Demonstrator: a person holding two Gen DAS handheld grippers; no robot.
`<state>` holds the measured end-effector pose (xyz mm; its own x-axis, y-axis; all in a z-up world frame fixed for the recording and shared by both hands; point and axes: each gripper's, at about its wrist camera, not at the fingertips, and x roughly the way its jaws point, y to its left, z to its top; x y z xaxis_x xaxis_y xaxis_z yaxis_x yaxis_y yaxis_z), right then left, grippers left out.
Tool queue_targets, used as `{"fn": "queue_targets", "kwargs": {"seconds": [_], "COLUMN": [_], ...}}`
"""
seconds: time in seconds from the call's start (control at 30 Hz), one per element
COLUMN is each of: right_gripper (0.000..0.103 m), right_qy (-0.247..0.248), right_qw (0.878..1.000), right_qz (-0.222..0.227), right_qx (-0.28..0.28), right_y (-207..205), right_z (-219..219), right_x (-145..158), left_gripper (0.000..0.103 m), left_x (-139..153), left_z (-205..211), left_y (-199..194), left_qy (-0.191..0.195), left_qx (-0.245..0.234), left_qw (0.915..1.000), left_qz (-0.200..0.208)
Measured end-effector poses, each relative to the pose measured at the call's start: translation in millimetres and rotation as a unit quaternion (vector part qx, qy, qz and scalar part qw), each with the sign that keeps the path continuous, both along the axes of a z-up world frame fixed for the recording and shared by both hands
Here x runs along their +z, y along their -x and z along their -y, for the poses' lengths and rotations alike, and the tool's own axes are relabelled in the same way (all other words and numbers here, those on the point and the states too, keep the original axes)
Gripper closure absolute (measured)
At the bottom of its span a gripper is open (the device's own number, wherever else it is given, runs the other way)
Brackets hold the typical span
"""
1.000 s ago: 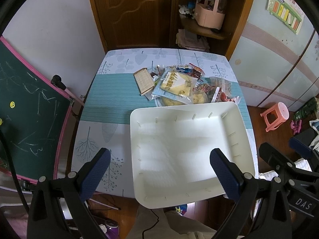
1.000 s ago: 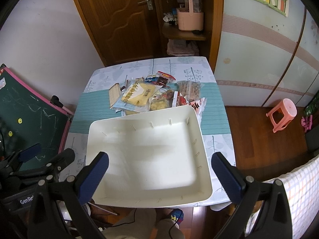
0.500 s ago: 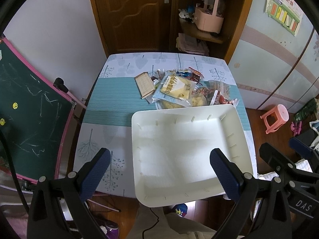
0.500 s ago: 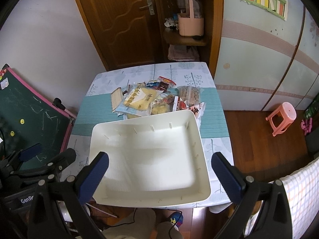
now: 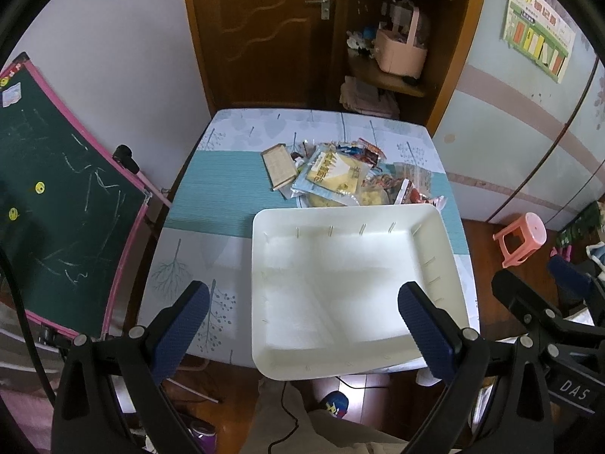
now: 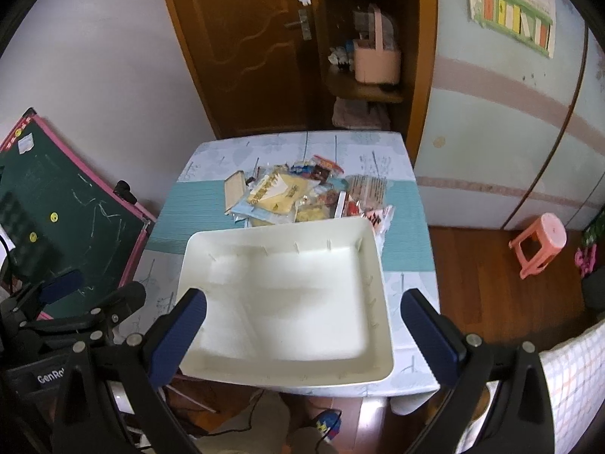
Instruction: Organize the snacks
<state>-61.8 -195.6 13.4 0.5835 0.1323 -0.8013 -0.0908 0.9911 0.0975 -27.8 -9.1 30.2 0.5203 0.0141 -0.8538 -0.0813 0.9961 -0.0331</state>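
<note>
A wide, shallow white plastic tray with slotted inner walls fills the lower centre of both views, lying on the near end of a tabletop covered in a pale leaf-print cloth with a teal band across its middle; the tray's near edge overhangs the tabletop's front edge. Just beyond the tray's far rim, at the centre of the frame, sits a heap of snack packets: a yellow-and-white bag on top, a flat tan cracker box at its left edge, and red and clear wrappers toward the right, some touching the rim. The left gripper hangs above the tray's near left part with its blue-padded jaws spread wide and nothing between them. The right gripper hovers over the tray's near edge, jaws equally wide apart and holding nothing. Nothing lies between either gripper and the packets except the tray itself. At the left of the frame a green chalkboard with a pink frame leans beside the tabletop. A brown wooden door fills the upper centre, with a corner shelf holding a pink basket to its right. A pink plastic stool stands on the wooden floor at the right edge.
</note>
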Motion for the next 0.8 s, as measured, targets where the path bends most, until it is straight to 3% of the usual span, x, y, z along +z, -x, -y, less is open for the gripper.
{"fn": "queue_targets", "kwargs": {"seconds": [0.27,0.43,0.6,0.8], "right_gripper": [0.0,0.0,0.0,0.0], "right_qy": [0.053,0.113,0.074,0.023], "right_qw": [0.995,0.981,0.981,0.983], "right_qz": [0.08,0.16,0.177,0.17], "right_qx": [0.016,0.015,-0.006,-0.06], "right_y": [13,18,2,-33], "right_z": [5,7,29,64], "right_x": [29,54,72,82], "left_gripper": [0.004,0.003,0.004,0.003], "left_x": [29,52,62,61], "left_z": [0,-9,-24,-57], "left_y": [19,16,-8,-62], "left_qy": [-0.006,0.003,0.001,0.047], "left_qx": [0.011,0.019,0.014,0.006], "left_qw": [0.9976,0.9926,0.9927,0.995], "left_qz": [0.067,0.119,0.12,0.088]}}
